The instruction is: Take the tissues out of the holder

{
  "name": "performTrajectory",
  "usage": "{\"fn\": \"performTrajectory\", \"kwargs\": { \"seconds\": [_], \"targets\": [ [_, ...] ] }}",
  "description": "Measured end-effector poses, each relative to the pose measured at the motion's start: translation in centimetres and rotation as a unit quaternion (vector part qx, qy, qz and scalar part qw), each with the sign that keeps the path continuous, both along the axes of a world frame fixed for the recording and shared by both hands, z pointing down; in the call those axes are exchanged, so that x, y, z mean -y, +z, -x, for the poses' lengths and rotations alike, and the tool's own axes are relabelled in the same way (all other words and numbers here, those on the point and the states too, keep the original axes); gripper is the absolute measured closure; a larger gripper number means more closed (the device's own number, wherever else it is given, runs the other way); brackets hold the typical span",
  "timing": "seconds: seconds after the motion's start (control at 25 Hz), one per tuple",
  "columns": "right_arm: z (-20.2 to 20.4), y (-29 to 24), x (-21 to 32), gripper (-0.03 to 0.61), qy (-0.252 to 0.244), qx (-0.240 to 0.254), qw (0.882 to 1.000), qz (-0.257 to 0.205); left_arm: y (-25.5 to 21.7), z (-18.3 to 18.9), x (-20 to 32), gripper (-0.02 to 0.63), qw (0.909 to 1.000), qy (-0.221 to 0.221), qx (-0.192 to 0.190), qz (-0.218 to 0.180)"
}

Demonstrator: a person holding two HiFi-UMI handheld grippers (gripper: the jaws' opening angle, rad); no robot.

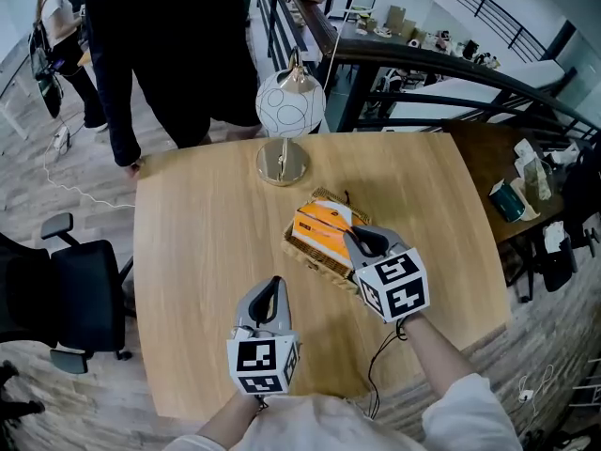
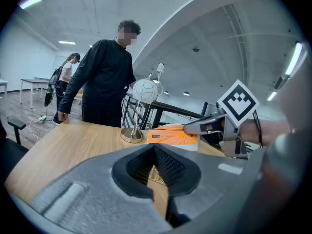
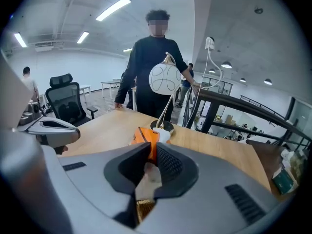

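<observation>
An orange tissue pack point(image 1: 319, 225) lies in a wicker holder point(image 1: 313, 261) near the middle of the wooden table point(image 1: 207, 252). My right gripper point(image 1: 355, 237) reaches over the holder from the near right. Its jaws are shut on the near edge of the tissue pack point(image 3: 145, 136), with a bit of white tissue point(image 3: 152, 175) showing between the pads. The right gripper point(image 3: 150, 147) hides most of the holder point(image 3: 143, 207). My left gripper point(image 1: 274, 284) hovers near the table's front edge, left of the holder, shut and holding nothing. The left gripper view shows the tissue pack point(image 2: 173, 136) and the right gripper point(image 2: 195, 127) ahead.
A lamp with a round white shade point(image 1: 289, 106) and brass base point(image 1: 282, 165) stands just behind the holder. A person in black point(image 1: 178, 45) stands at the table's far edge. An office chair point(image 1: 66, 299) is at the left. A railing and a side table with a cup point(image 1: 507, 200) lie to the right.
</observation>
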State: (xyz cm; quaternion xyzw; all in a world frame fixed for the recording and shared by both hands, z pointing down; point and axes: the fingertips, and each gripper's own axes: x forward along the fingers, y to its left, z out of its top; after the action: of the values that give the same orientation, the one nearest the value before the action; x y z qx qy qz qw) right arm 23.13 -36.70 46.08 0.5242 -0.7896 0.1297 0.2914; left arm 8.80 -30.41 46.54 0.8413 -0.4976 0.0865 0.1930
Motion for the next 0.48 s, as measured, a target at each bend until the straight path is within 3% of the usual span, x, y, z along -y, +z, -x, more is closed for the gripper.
{"fn": "performTrajectory", "kwargs": {
  "seconds": [0.48],
  "targets": [
    [3.5,-3.4,-1.7,0.537,-0.025,0.007,0.999,-0.033,-2.1,3.5,-2.1,0.612,0.9991,-0.035,-0.004,-0.021]
  ]
}}
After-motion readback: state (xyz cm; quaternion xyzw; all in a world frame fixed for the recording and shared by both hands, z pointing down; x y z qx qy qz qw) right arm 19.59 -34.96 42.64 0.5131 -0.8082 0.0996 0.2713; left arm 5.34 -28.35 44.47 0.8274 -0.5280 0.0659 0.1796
